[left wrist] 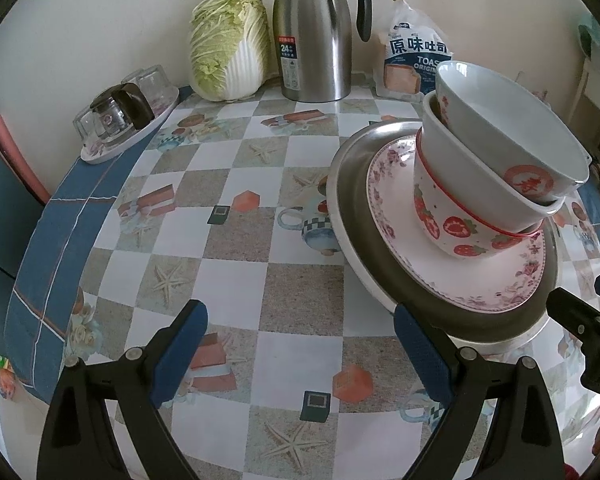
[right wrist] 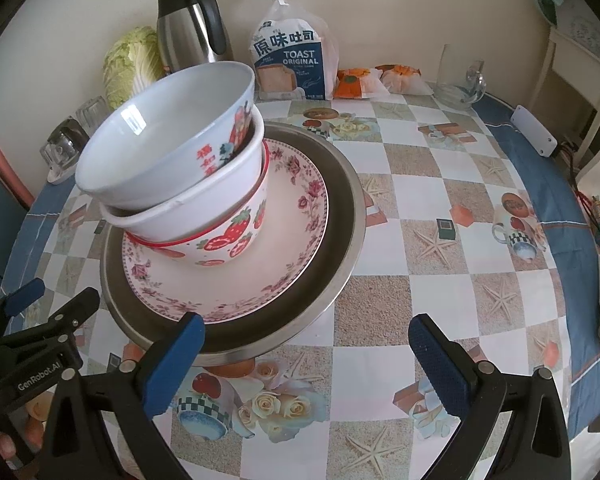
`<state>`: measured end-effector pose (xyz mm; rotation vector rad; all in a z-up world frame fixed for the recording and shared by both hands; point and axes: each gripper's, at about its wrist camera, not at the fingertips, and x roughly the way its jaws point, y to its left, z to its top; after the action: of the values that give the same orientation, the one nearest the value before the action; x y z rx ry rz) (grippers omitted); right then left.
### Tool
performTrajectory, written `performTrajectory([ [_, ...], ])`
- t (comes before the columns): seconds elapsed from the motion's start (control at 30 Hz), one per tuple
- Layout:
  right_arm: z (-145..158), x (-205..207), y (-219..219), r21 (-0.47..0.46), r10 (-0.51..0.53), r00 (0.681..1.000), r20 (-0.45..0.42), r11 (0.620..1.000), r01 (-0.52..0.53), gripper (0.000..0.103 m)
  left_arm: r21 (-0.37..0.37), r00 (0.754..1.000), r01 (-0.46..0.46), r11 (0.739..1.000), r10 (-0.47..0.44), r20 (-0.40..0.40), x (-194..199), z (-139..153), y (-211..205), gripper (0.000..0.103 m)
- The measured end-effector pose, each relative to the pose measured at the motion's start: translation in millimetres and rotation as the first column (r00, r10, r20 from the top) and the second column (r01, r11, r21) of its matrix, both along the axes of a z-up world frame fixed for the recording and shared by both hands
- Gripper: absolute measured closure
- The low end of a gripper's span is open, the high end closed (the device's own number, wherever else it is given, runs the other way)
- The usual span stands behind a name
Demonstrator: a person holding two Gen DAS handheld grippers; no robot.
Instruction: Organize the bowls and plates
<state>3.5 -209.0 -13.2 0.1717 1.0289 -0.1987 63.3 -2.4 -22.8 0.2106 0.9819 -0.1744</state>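
Observation:
A stack stands on the checked tablecloth: a steel plate (left wrist: 348,184) (right wrist: 340,240) at the bottom, a floral plate (left wrist: 396,236) (right wrist: 296,216) on it, then a strawberry bowl (left wrist: 452,224) (right wrist: 228,240), a white bowl (left wrist: 472,164) (right wrist: 196,196) and a tilted top bowl with red print (left wrist: 512,136) (right wrist: 164,136). My left gripper (left wrist: 300,344) is open and empty, its right finger at the steel plate's near rim. My right gripper (right wrist: 306,356) is open and empty, its left finger at the plate's near rim.
At the back stand a cabbage (left wrist: 228,44), a steel thermos jug (left wrist: 316,36) and a toast bag (right wrist: 292,60). A tray with glasses (left wrist: 128,120) sits at the left edge. Wrapped buns (right wrist: 364,80) and a glass jug (right wrist: 460,76) are at the back right.

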Motion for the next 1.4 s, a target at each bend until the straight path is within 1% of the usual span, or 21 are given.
performTrajectory([
  [1.4, 3.3, -0.8, 3.5, -0.008, 0.008, 1.000, -0.011, 1.000, -0.008, 0.000, -0.021, 1.000, 0.003, 1.000, -0.003, -0.011, -1.5, 4.0, -1.6, 0.008],
])
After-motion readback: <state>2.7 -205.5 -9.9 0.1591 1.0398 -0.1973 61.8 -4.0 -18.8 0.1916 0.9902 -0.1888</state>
